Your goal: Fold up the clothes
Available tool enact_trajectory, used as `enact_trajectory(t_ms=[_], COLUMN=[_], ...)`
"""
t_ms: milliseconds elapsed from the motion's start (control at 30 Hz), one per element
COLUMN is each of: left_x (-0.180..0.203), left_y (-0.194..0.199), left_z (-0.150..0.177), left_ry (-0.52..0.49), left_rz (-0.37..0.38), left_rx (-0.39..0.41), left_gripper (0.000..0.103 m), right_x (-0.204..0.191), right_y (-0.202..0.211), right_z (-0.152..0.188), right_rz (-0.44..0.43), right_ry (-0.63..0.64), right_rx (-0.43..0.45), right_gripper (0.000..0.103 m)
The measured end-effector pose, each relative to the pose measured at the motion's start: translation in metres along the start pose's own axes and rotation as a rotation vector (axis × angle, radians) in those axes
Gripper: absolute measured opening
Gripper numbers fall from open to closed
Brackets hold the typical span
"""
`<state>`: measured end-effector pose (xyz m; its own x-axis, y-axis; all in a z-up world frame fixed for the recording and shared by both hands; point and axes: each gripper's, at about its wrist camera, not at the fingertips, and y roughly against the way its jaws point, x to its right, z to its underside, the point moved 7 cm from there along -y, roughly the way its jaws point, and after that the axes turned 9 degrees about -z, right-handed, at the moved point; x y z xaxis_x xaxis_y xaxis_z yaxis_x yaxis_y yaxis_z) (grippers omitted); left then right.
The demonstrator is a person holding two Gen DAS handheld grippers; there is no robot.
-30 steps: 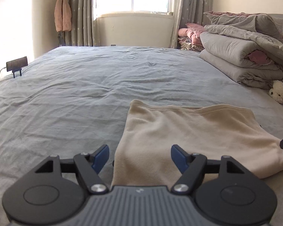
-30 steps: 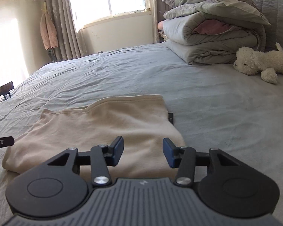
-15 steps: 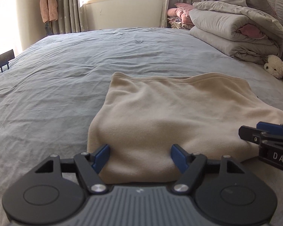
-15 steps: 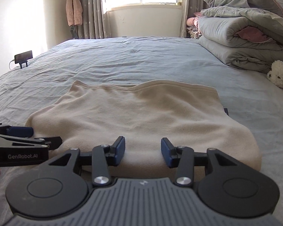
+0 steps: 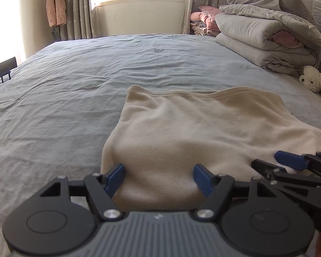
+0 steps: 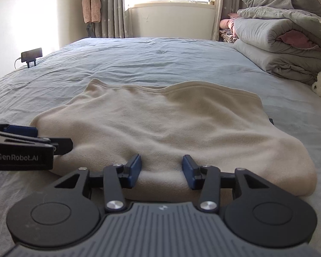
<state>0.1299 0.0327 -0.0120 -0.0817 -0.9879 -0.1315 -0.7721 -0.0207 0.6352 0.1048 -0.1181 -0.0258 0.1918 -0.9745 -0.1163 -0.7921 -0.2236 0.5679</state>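
Left gripper (image 5: 159, 176), right gripper (image 6: 161, 169): both released, straddling near hem of cream garment (image 5: 203, 132), flat by bed's (image 5: 75, 98) near edge. Advice: clamp every layer evenly.

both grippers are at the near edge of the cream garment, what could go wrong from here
1. Both grippers are open around the thick near fold of the cream garment; the left gripper and right gripper may pinch only the top layer, so the fold could fall open when lifted.
2. The wrinkled grey bedsheet lies right beneath, so a low grip might catch it too.
3. The grippers sit close together, so they may bump.
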Motion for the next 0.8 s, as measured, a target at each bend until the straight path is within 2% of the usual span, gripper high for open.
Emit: enact_trajectory(t_ms=[100,167,200,233,300,400,433,500,533,600,633,700,733,800], left_x=[-0.001,-0.006,-0.009,-0.013,-0.019,-0.02,-0.02,-0.019,-0.02,-0.022,-0.024,-0.026,-0.029,-0.035], left_y=[0.001,0.0,0.0,-0.001,-0.004,-0.005,-0.005,-0.005,-0.005,-0.005,-0.005,-0.005,-0.005,-0.008], left_z=[-0.001,0.0,0.0,0.0,0.0,0.0,0.0,0.001,0.001,0.0,0.0,-0.001,-0.001,-0.001], left_ry=[-0.002,0.001,0.006,0.016,0.047,0.057,0.057,0.05,0.051,0.056,0.062,0.074,0.083,0.113], left_rz=[0.003,0.008,0.004,0.003,0.014,0.019,0.019,0.018,0.021,0.027,0.029,0.033,0.035,0.04], left_rx=[-0.003,-0.007,-0.01,-0.016,-0.033,-0.037,-0.038,-0.035,-0.036,-0.039,-0.042,-0.047,-0.052,-0.072], left_gripper=[0.074,0.075,0.075,0.075,0.075,0.075,0.075,0.075,0.075,0.075,0.075,0.075,0.076,0.078], right_x=[0.002,0.007,0.011,0.017,0.034,0.06,0.068,0.086,0.093,0.109,0.117,0.136,0.145,0.157], right_y=[0.002,0.003,0.004,0.005,0.01,0.022,0.027,0.035,0.039,0.047,0.051,0.058,0.061,0.065], right_z=[-0.004,-0.003,-0.001,0.0,0.001,-0.002,-0.002,0.001,0.003,0.005,0.006,0.009,0.011,0.014], right_rz=[-0.007,0.006,0.016,0.012,-0.043,-0.118,-0.137,-0.109,-0.12,-0.154,-0.17,-0.143,-0.121,-0.151], right_ry=[0.002,0.043,0.062,0.061,0.023,-0.051,-0.073,-0.088,-0.102,-0.17,-0.205,-0.268,-0.292,-0.361], right_rx=[-0.016,-0.014,-0.011,-0.004,0.003,0.01,0.016,0.018,0.024,0.043,0.053,0.069,0.076,0.092], right_gripper=[0.046,0.054,0.064,0.068,0.068,0.059,0.052,0.039,0.036,0.034,0.029,0.029,0.024,0.023])
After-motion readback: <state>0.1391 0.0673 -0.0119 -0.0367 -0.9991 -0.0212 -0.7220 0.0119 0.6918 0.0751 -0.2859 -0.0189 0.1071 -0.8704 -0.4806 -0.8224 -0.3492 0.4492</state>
